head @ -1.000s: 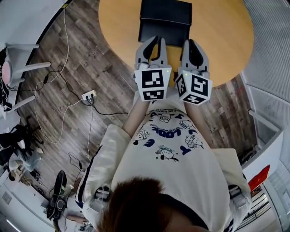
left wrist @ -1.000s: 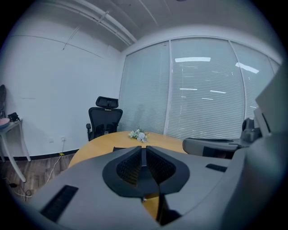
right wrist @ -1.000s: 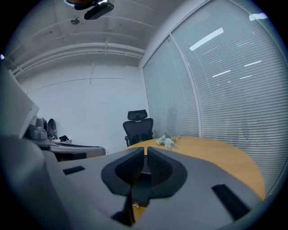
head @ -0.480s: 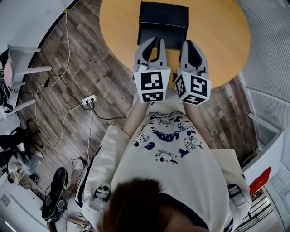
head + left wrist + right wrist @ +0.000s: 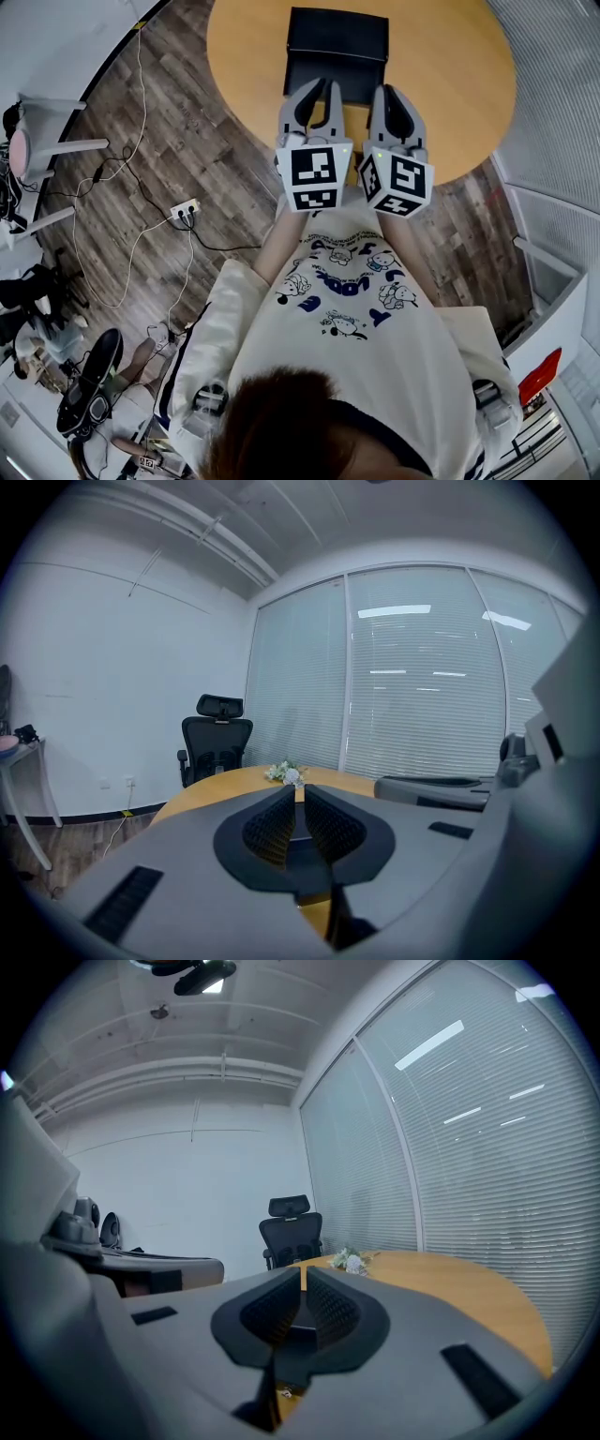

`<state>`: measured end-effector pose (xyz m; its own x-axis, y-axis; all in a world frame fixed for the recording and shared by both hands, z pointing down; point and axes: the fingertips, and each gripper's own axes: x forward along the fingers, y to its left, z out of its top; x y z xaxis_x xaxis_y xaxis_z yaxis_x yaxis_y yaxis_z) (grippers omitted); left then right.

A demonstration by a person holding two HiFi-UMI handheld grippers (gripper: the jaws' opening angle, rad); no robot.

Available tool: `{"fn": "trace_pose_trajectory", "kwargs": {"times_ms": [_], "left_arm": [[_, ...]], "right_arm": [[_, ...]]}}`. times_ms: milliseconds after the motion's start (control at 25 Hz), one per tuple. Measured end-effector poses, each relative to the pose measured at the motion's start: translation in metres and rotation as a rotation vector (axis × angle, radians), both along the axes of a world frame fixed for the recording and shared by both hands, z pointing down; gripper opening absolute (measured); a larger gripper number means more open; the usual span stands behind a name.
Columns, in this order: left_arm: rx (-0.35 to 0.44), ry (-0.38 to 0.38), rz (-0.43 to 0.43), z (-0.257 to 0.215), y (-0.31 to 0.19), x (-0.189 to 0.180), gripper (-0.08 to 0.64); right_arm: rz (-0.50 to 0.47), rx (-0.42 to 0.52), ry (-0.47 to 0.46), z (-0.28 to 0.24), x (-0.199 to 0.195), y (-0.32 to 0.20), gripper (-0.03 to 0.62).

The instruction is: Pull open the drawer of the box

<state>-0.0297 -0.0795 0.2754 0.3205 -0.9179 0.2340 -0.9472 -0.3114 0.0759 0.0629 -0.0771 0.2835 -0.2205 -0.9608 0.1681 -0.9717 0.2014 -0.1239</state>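
Note:
A black box (image 5: pixel 337 37) stands on the round wooden table (image 5: pixel 450 84), its front face (image 5: pixel 323 75) turned toward me. My left gripper (image 5: pixel 319 86) and right gripper (image 5: pixel 394 92) are held side by side over the table's near edge, just short of that face. In the left gripper view the left gripper (image 5: pixel 300 790) is shut with nothing between its ribbed pads. The right gripper (image 5: pixel 302 1270) looks the same in its own view. Both point level across the table, and the box is hidden below their bodies there.
A small bunch of flowers (image 5: pixel 286 773) lies at the table's far side, with a black office chair (image 5: pixel 217 738) behind it. On the wood floor to the left are a white power strip (image 5: pixel 185 200) with cables and a white stand (image 5: pixel 47 122). Window blinds (image 5: pixel 450 1147) close the far side.
Both grippers stay almost where they were, shut. The box sits slightly lower in the head view. A shoe at the lower left of the floor has shifted.

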Motion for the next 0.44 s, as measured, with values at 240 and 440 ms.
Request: {"fn": "trace_pose_trajectory", "kwargs": {"times_ms": [240,440], "left_arm": [[-0.003,-0.002,0.004,-0.002,0.0,0.003,0.041],[-0.001,-0.004,0.009,-0.004,0.0,0.011,0.041]], "right_arm": [[-0.001,-0.002,0.002,-0.003,0.001,0.0,0.04],[-0.003,-0.001,-0.013,-0.005,0.006,-0.001,0.04]]}}
